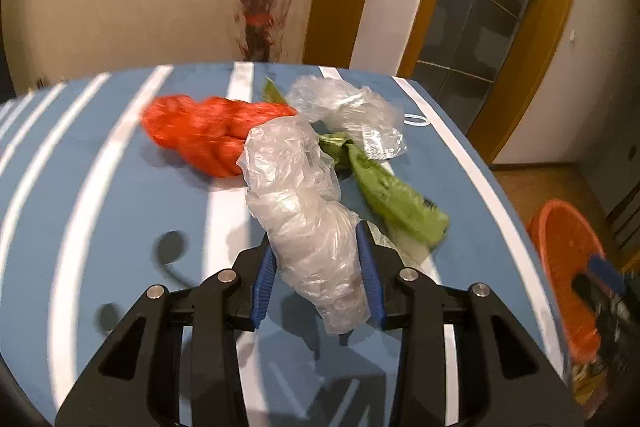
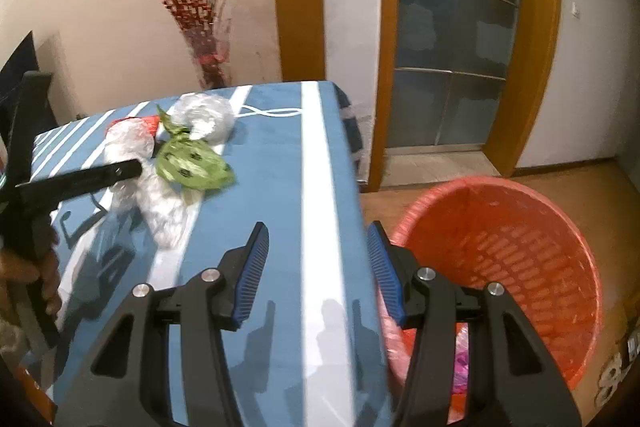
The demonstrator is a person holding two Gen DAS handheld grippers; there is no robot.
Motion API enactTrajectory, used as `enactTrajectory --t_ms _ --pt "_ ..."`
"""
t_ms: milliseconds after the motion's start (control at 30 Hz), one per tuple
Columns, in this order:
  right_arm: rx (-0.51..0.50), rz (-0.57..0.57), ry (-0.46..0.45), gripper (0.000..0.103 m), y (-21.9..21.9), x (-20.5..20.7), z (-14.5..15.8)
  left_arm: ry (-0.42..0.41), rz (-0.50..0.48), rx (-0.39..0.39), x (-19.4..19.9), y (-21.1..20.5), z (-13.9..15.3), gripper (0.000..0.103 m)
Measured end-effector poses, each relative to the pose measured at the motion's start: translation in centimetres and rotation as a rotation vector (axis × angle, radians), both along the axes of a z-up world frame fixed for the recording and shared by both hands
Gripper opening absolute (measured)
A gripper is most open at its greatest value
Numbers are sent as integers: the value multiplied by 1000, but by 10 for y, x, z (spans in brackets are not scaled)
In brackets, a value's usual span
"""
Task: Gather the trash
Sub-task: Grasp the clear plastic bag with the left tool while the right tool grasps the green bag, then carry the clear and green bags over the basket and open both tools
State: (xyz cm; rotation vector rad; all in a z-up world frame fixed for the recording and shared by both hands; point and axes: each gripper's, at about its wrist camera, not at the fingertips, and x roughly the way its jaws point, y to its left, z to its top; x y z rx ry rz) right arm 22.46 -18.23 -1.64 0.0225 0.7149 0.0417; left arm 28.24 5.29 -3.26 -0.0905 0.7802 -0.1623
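Striped tabletop (image 1: pixel 100 187): left gripper (image 1: pixel 320 267) jaws pinch a clear plastic bag (image 1: pixel 312 227); right gripper (image 2: pixel 316 267) jaws spread, empty. Orange, green and another clear bag remain; bin (image 2: pixel 520 227) holds some trash.

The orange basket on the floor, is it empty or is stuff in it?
Not empty. The right wrist view shows something pink at the bottom of the orange basket; how full it is cannot be told.

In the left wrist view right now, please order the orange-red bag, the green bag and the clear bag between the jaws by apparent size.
1. clear bag, though it is nearest the camera, which enlarges it.
2. orange-red bag.
3. green bag, close to the orange-red one; this order is unsure.
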Motion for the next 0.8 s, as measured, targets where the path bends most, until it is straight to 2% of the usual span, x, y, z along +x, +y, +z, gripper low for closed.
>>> enactTrajectory --t_ms 133,300,467,633,700,767,800 --pt "18 39 -8 51 18 9 3 -43 13 63 -26 23 9 38" --pt "72 114 4 50 59 35 3 -61 77 78 -35 58 17 38" --pt "137 174 33 38 103 77 3 -64 151 62 -36 93 21 38" --pt "105 184 103 29 139 117 -13 -57 178 46 -33 109 18 38" --pt "78 174 135 22 146 129 -21 -53 179 38 -32 111 17 38" --pt "25 161 170 2 153 137 -31 -48 178 26 -32 112 15 38" --pt "21 160 178 2 151 138 -33 -47 177 22 -32 112 15 38"
